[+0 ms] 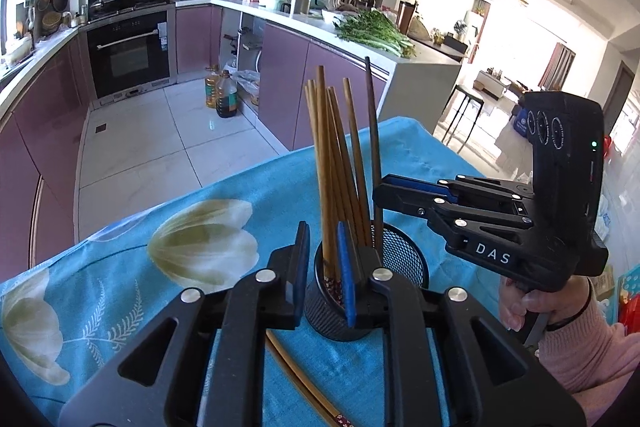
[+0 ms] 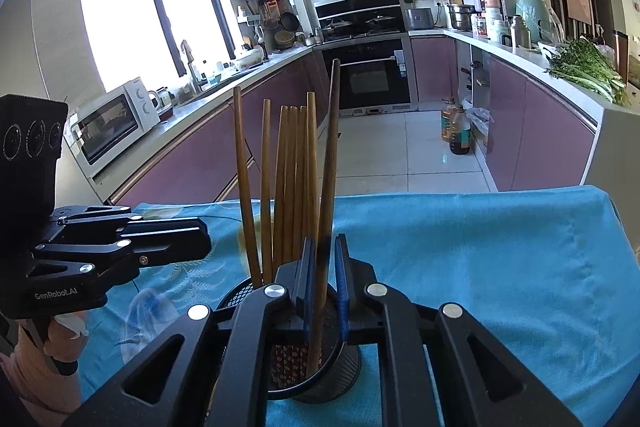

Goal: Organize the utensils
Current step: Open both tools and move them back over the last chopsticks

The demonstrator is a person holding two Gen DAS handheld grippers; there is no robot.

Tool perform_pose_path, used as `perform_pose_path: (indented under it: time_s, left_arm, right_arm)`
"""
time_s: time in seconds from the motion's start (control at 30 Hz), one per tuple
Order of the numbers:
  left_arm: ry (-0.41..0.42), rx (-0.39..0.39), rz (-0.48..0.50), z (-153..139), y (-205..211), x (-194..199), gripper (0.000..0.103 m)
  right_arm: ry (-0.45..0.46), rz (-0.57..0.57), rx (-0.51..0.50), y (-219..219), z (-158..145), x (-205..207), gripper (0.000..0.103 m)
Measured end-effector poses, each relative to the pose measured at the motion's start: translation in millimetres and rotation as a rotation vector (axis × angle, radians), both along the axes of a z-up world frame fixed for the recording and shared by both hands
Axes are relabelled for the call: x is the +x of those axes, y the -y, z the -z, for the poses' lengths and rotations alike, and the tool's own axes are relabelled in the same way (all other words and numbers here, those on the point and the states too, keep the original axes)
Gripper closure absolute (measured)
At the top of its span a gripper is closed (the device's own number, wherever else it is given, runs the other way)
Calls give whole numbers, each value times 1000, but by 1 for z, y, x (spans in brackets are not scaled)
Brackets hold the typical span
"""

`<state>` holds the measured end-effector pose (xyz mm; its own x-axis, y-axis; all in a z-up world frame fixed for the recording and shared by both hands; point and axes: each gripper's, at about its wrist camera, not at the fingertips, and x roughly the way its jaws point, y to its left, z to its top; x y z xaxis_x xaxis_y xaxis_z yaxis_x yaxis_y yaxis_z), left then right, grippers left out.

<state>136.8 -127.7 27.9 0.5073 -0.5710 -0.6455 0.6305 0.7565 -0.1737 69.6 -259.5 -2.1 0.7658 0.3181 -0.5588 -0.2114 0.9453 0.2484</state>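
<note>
Step in hand: dropping chopsticks into the black mesh holder (image 1: 384, 279), judged from both tools poised at its rim.
Left hand-held gripper (image 1: 324, 271): jaws slightly parted at the near-left rim of the holder, no pad pressing on a stick in the left wrist view; released, as far as can be told.
Right hand-held gripper (image 2: 325, 279): blue pads a little apart, the dark chopstick (image 2: 326, 195) standing between them; left pad looks close to it, right pad clear; grip judged loosened, not clenched.
Doing it well: letting the dark stick slide down on its own weight, keeping the jaws straddling it until its tip seats in the cup, then backing off along the line of the fingers to avoid knocking the bundle.
Risk: light mesh cup on soft cloth, likely to tip if a finger catches the rim or the leaning sticks.
Bundle of chopsticks (image 2: 290, 179): light brown wood, upright and fanned, patterned ends down in the cup; the dark one stands at the right of the bundle.
Stray chopstick (image 1: 304, 387): lying flat on the cloth, near side of the holder, under the left tool; not yet gathered.
Table (image 2: 500, 267): covered with a blue floral cloth; holder near its front edge, kitchen floor far behind.
</note>
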Motion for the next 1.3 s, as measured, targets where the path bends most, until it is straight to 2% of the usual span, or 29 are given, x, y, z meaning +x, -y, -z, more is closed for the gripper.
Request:
perform_pose_path:
  time_s: [0.17, 0.37, 0.6, 0.73, 0.83, 0.93, 1.03, 1.3]
  left_arm:
    - [24, -43, -40, 0, -18, -15, 79]
    - [56, -75, -86, 2, -45, -35, 70]
    - [50, -67, -147, 25, -76, -57, 62]
    - [40, -61, -206, 41, -92, -66, 53]
    - [29, -46, -241, 55, -100, -72, 52]
    - [26, -31, -273, 64, -106, -75, 46]
    - [15, -13, -293, 74, -108, -78, 46]
    - [-15, 14, -294, 88, -104, -77, 46]
  right_arm:
    - [13, -6, 4, 0, -3, -6, 88]
    - [66, -46, 5, -9, -12, -33, 78]
    - [91, -178, 8, -34, -13, -70, 72]
    - [25, -227, -11, -55, 11, -76, 71]
    - [-64, -250, -16, -71, 39, -71, 71]
    - [-119, -254, -34, -84, 59, -69, 71]
    - [-172, -255, -30, -93, 76, -67, 71]
    - [-216, -246, -66, -101, 92, -69, 71]
